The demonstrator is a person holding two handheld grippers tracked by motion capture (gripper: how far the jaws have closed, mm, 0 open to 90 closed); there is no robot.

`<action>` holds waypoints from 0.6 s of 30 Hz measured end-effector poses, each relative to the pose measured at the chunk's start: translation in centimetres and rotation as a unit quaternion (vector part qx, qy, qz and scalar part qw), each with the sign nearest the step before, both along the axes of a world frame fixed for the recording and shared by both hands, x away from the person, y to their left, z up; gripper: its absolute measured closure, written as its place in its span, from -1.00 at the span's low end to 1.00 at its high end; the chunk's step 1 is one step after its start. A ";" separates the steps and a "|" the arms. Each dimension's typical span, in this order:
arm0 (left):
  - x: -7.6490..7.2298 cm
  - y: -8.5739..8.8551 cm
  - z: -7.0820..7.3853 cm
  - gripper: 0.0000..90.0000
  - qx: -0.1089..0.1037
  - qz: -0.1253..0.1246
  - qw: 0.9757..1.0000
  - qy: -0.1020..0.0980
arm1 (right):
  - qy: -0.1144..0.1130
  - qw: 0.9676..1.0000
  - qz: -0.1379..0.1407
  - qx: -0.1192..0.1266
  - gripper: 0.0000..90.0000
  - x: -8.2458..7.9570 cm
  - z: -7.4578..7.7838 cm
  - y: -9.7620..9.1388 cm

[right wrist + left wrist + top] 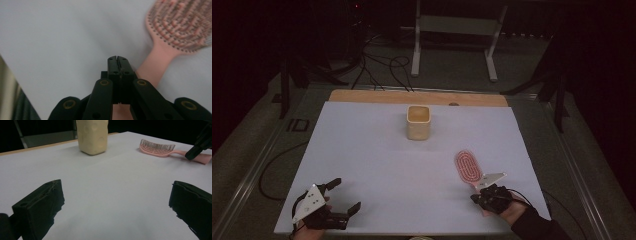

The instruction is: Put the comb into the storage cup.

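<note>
A pink hairbrush (467, 166) lies bristles up on the white sheet (377, 165), right of centre, with its handle toward the near edge. My right gripper (477, 198) hovers over that handle, jaws shut together with nothing between them. In the right gripper view its tips (117, 59) sit just left of the handle (156, 62), and the brush head (183, 26) is at the upper right. My left gripper (346, 195) rests at the near left corner, open wide and empty. The left gripper view shows its jaws (116, 202) apart over bare sheet, the hairbrush (157, 148) far right.
A tall pale wooden cup (418, 122) stands upright at the sheet's far middle, also in the left gripper view as the cup (92, 136). A wooden strip (362, 96) edges the table's back. Beyond it, cables (382, 65) and a white stand (452, 25) are on the floor.
</note>
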State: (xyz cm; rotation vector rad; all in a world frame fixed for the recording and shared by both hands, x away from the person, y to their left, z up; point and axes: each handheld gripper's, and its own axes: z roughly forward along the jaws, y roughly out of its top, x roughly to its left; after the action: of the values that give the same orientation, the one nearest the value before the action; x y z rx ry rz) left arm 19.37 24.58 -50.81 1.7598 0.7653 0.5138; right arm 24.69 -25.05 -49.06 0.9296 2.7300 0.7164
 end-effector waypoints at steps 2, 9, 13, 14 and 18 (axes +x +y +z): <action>0.0 0.0 0.0 -0.99 -0.002 0.000 1.000 0.001 | -0.004 1.000 -0.010 -0.002 1.00 0.0 -0.1 -0.7; 0.0 0.0 0.0 -0.99 0.000 0.000 1.000 0.000 | -0.007 0.999 -0.031 -0.005 1.00 0.2 0.0 -2.4; 0.0 0.0 0.0 -0.99 0.000 -0.001 1.000 0.000 | -0.007 0.999 -0.043 -0.008 1.00 0.4 0.0 -3.3; 0.1 0.0 0.0 -0.99 0.000 -0.001 1.000 0.000 | -0.007 0.999 -0.045 -0.008 1.00 0.4 0.0 -3.5; 0.0 -0.1 0.0 -0.99 0.003 0.000 1.000 0.000 | -0.006 0.998 -0.059 -0.012 1.00 0.8 -0.1 -4.2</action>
State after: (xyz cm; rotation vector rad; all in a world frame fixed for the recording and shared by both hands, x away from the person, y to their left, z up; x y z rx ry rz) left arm 19.40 24.51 -50.83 1.7652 0.7647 0.5153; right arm 25.44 -29.28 -49.16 1.0664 2.6420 0.6649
